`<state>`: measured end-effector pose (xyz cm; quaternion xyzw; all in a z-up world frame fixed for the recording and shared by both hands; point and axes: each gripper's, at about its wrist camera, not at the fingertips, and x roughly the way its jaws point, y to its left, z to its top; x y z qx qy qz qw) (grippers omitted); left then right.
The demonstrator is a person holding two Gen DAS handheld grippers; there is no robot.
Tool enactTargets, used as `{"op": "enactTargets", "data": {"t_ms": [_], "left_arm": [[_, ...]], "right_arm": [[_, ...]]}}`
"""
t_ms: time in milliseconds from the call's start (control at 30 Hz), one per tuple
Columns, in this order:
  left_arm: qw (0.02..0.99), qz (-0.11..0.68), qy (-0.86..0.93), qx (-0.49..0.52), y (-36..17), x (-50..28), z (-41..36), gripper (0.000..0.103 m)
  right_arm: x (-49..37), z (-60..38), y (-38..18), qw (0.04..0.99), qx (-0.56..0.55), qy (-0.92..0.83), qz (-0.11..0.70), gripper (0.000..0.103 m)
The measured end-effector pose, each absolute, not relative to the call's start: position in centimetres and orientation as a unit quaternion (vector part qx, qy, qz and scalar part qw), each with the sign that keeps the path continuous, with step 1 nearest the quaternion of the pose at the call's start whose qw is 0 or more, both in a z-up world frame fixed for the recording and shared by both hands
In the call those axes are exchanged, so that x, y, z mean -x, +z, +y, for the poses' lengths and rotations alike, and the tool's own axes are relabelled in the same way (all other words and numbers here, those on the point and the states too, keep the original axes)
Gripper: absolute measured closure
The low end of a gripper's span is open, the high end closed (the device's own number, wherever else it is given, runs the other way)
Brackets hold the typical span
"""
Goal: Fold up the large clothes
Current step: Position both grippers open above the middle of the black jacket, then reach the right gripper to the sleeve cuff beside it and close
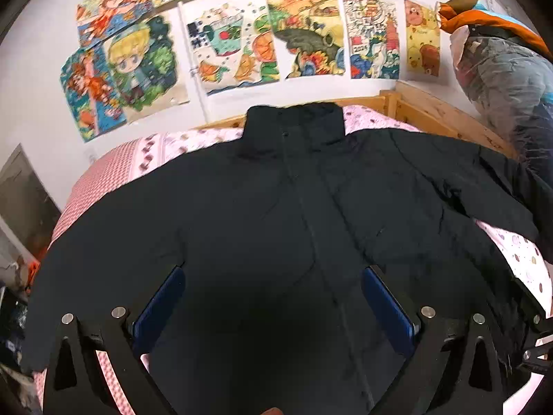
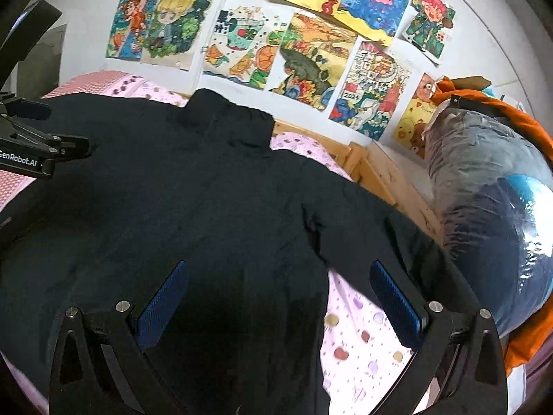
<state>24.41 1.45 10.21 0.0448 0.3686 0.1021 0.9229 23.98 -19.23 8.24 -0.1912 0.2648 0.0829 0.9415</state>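
Note:
A large black padded jacket lies spread flat, front up, on a pink patterned bed, collar toward the wall and sleeves out to both sides. My left gripper hovers open over the jacket's lower front near the zip, blue pads wide apart and nothing between them. In the right wrist view the same jacket fills the left and middle. My right gripper is open above the jacket's right side, by the armpit where the right sleeve branches off. The left gripper's body shows at the left edge.
The pink bedsheet shows beside the jacket. A wooden bed frame runs along the wall and far right side. A big clear plastic bag of clothes with an orange item stands at the right. Colourful drawings cover the wall.

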Motion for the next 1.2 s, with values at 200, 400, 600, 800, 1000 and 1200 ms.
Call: {"op": "enactTargets", "data": {"t_ms": [200, 400, 600, 800, 1000, 1200], "left_arm": [[0.929, 0.353, 0.096, -0.065, 9.3, -27.2, 0.4, 0.0], [0.93, 0.35, 0.089, -0.063, 8.3, -29.3, -0.1, 0.0], [0.928, 0.357, 0.083, -0.063, 7.0, -31.2, -1.2, 0.0], [0.931, 0.353, 0.068, -0.064, 6.1, -32.6, -2.8, 0.0], [0.933, 0.345, 0.052, -0.085, 4.8, -34.0, -4.8, 0.0], [0.934, 0.343, 0.044, -0.093, 3.4, -35.6, -6.6, 0.0]], "right_arm": [[-26.1, -19.1, 7.7, 0.948, 0.192, 0.06, 0.248, 0.001], [-27.4, -19.3, 7.3, 0.952, 0.189, 0.058, 0.235, 0.001], [-29.3, -21.0, 6.5, 0.95, 0.189, 0.046, 0.243, 0.001], [-30.1, -26.5, 7.8, 0.958, 0.188, -0.017, 0.216, 0.001], [-29.0, -33.2, 9.1, 0.96, 0.18, -0.08, 0.199, 0.001], [-28.7, -36.6, 8.8, 0.945, 0.215, -0.126, 0.213, 0.001]]}}
